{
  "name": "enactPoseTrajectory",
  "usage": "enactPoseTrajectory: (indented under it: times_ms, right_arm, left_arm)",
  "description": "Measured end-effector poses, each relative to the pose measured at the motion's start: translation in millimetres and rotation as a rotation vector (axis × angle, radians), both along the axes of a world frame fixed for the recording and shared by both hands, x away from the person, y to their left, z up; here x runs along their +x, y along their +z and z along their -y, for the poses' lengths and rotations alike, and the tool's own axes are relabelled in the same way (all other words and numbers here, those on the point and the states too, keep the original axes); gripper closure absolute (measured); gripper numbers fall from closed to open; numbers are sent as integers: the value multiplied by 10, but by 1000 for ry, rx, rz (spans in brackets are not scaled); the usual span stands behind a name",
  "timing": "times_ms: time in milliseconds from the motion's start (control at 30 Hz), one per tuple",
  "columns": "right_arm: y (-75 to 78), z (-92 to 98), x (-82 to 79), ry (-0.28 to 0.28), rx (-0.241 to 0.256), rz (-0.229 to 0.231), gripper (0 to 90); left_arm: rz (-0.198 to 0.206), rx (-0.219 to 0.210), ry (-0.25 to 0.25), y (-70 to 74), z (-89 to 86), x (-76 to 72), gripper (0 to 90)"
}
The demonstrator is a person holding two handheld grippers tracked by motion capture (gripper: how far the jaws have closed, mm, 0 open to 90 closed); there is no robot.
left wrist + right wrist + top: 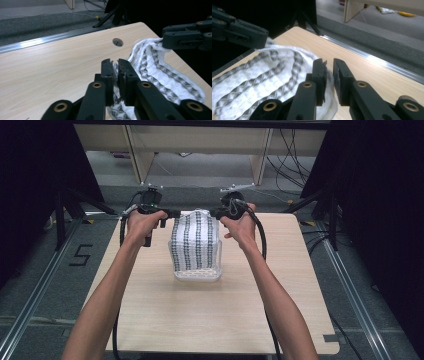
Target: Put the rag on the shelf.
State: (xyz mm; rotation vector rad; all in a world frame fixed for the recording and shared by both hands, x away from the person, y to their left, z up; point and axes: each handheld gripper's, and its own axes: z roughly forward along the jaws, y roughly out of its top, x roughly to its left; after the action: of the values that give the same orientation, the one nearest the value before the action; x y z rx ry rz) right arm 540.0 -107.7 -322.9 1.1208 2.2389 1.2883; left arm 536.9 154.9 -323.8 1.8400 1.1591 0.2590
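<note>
Towel [196, 245] hangs centre frame over the wooden table [150, 320], top corners pinched by closed left gripper [114, 68] and right gripper [329, 68]; looks soft, light, floppy, so corner grips suit.

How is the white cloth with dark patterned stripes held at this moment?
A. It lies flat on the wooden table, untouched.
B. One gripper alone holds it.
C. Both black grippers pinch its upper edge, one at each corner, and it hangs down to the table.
C: the left gripper and the right gripper each clamp a top corner of the cloth, which hangs to the table.
</note>
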Motion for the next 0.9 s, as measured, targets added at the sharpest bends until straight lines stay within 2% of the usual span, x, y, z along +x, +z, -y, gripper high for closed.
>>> enactPoseTrajectory:
  times_ms: [67, 100, 167, 200, 233, 300, 367, 500, 633, 733, 800, 900]
  right_arm:
    - [-23, -9, 22, -8, -4, -12, 764]
    - [-38, -26, 31, -33, -4, -30, 699]
    - [-44, -32, 32, -27, -5, -23, 687]
    - [-44, -32, 32, -27, -5, -23, 687]
    - [-37, -36, 23, -28, 0, -28, 677]
    - [-26, -21, 19, -22, -7, -20, 669]
    - [-16, -12, 6, -24, 2, -26, 660]
    - [22, 39, -19, 2, 13, -6, 632]
    - [48, 82, -52, -6, 15, -11, 616]
    - [45, 94, -73, -12, 12, -26, 608]
    - [16, 111, -95, -10, 10, -41, 595]
    - [-4, 126, -105, -5, 2, -39, 586]
  left_arm:
    - [-11, 0, 5, -32, 1, 19, 733]
    - [-12, 3, 10, -41, 4, 20, 678]
    - [-25, 18, 27, -45, 7, 19, 539]
    - [-45, 18, 36, -40, 7, 20, 539]
    - [-44, 24, 45, -32, -1, 15, 489]
    - [-39, 25, 29, -23, -20, 5, 499]
    - [-35, 25, 31, -16, -32, -17, 502]
    - [-33, 10, 27, -14, -66, -59, 485]
    - [-30, 13, 24, -25, -90, -100, 465]
    - [-38, -5, 19, -28, -121, -123, 465]
    - [-39, 5, 15, -36, -139, -143, 457]
    - [-45, 8, 11, -54, -163, -173, 447]
